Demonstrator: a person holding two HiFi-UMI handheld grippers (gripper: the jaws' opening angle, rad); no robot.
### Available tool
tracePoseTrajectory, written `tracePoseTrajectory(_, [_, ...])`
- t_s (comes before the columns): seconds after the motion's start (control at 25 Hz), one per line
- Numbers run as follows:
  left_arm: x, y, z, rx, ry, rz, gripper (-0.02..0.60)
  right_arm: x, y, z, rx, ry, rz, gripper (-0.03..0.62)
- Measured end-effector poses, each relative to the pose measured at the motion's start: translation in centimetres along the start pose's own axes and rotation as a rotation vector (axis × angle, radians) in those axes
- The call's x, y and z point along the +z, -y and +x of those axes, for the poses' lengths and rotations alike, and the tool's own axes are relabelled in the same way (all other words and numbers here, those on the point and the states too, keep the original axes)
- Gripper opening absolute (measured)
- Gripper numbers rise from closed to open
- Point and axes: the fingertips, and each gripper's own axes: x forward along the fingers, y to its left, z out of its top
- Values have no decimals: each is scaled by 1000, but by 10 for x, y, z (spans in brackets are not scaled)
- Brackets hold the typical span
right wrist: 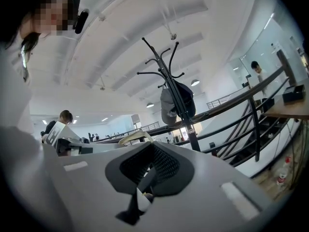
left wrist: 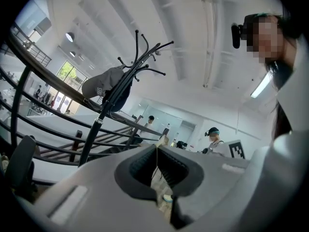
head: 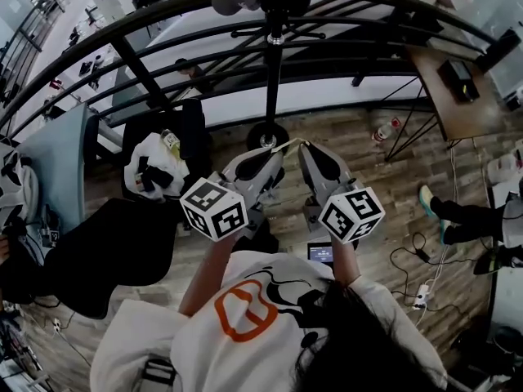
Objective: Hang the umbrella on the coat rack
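Light-grey left gripper (head: 276, 152) and right gripper (head: 304, 147), dark-grey pads, black-and-white square-patterned marker cubes (head: 214, 209) at their backs, a cream strap (head: 290, 142) between their tips, black coat rack (head: 273, 55) ahead with a grey cap (right wrist: 169, 105), brown plank floor (head: 359, 178) beneath, orange logo on the white shirt (head: 245, 317) behind.

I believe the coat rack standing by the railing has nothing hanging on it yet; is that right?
Not quite. The coat rack does stand by the railing, but it is not bare: a grey cap already hangs on it, as the right gripper view shows.
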Motion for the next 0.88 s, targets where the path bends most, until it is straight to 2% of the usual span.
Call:
tracePoseTrajectory(0.36, [24,-42,27,-43,-20,-5,1,15,16,54,-19,-4,-39,26])
tracePoseTrajectory(0.6, [30,-53,43,-71,-23,-3,0,22,33,66,-48,5,-49,26])
tracePoseTrajectory(0.88, [33,-63,72,-61,-25,-2,0,30,67,77,-48,1,-35,26])
